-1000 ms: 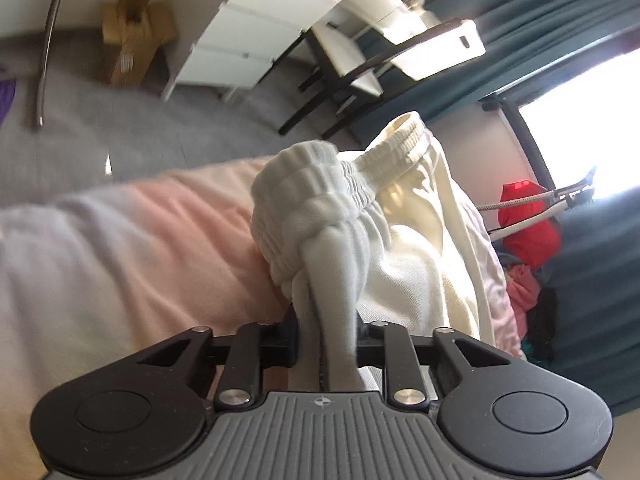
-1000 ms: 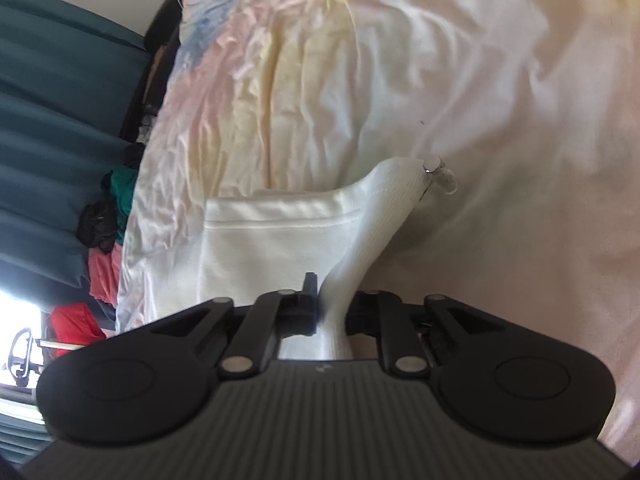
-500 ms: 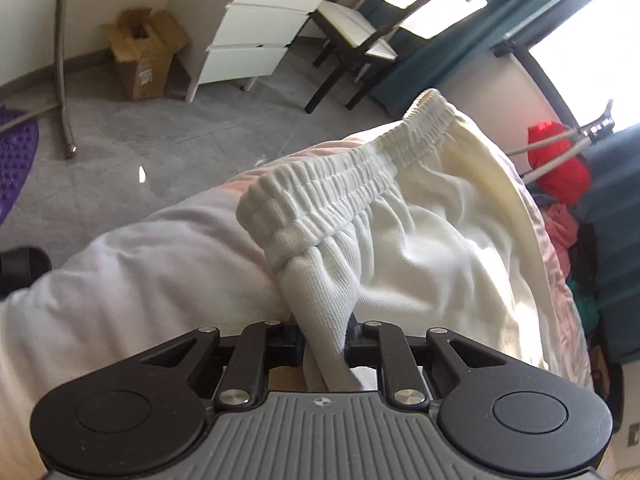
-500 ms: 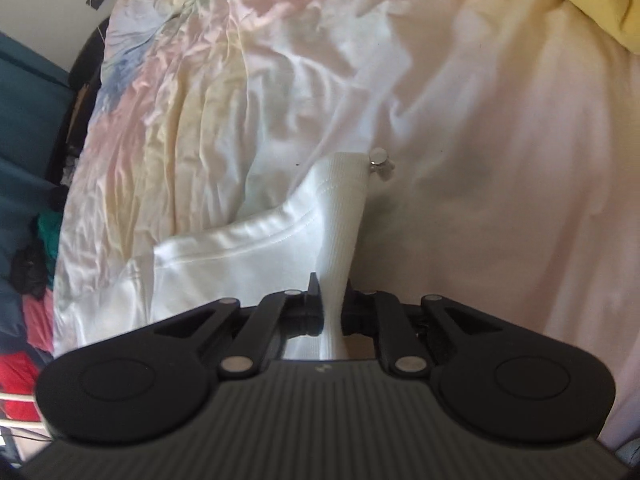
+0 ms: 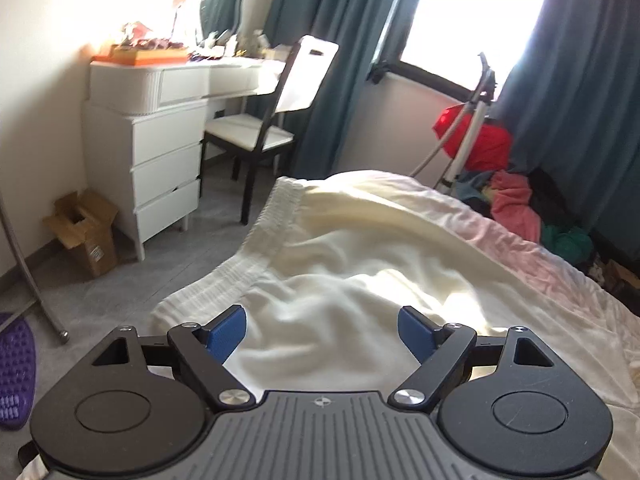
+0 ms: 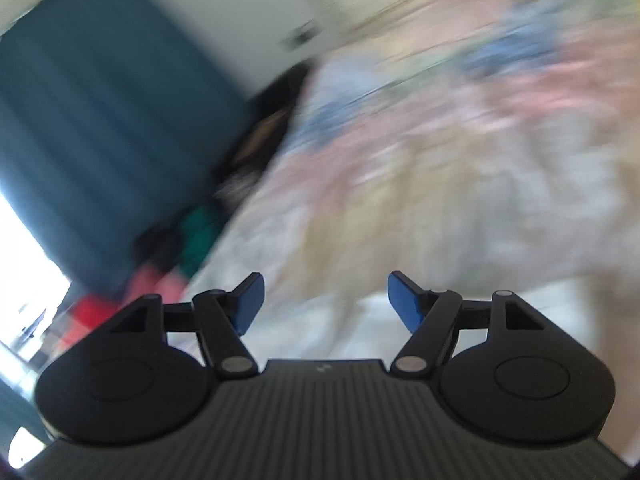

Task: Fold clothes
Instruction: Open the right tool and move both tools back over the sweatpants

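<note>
A white garment with an elastic waistband (image 5: 272, 224) lies spread on the bed, its cloth (image 5: 340, 280) rumpled in the middle. My left gripper (image 5: 322, 334) hovers just over the near part of it, open, blue pads (image 5: 226, 330) wide apart and holding nothing. In the right wrist view the picture is heavily motion-blurred. My right gripper (image 6: 324, 300) is open too, with nothing between its blue pads (image 6: 404, 304). A white patch of the garment (image 6: 360, 324) shows below it, on the pastel sheet (image 6: 460, 184).
Left of the bed stand a white dresser (image 5: 156, 152), a chair (image 5: 272, 120) and a cardboard box (image 5: 86, 232) on grey floor. A pile of red, pink and green clothes (image 5: 512, 196) lies by the teal curtains (image 5: 328, 52). A purple mat (image 5: 14, 368) is at the far left.
Both grippers have let go of the white garment and opened wide. The waistband end now lies flat on the bed. Both cameras have swung to a more level view; the right one is still moving.
</note>
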A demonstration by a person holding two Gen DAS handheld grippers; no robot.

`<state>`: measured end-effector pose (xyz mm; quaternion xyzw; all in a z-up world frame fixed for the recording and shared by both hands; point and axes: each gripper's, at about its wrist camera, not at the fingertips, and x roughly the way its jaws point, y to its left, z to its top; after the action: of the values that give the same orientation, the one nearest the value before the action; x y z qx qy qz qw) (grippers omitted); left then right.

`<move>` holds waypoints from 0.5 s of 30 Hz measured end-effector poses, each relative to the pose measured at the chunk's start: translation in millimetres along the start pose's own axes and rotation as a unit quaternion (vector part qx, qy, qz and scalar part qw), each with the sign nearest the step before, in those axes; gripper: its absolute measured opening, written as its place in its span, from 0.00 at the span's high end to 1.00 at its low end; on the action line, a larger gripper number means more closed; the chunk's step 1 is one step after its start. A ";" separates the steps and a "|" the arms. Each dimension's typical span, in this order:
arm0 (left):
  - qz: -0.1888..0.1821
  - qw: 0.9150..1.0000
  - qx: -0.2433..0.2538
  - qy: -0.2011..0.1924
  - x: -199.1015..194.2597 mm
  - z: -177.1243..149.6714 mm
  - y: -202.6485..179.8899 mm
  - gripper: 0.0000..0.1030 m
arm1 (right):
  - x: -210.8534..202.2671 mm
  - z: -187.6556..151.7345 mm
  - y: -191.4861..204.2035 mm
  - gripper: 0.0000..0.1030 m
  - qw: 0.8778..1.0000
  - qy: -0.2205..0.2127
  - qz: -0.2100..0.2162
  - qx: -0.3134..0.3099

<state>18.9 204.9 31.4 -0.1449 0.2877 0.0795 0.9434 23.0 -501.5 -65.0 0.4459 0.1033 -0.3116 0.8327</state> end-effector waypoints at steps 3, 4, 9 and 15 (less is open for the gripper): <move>-0.037 0.999 0.031 -0.017 6.6 -7.2 -59.2 0.14 | 55.1 -5.9 10.0 0.33 0.992 0.107 0.060 0.011; -0.050 0.998 0.039 -0.019 10.0 -10.5 -77.1 0.13 | 71.7 -7.1 7.2 0.31 0.990 0.127 0.057 0.029; -0.100 0.991 0.082 -0.021 48.8 -42.7 -158.1 0.10 | 132.6 -18.0 -7.2 0.31 0.984 0.165 0.033 0.063; -0.126 0.988 0.085 0.016 109.2 -93.0 -183.1 0.10 | 166.9 -35.8 -30.2 0.34 0.980 0.189 0.010 0.060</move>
<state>103.0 9.4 -62.4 -0.1007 0.2883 -0.0666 0.9499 139.3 -556.2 -181.5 0.5466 0.2356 -0.2186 0.7732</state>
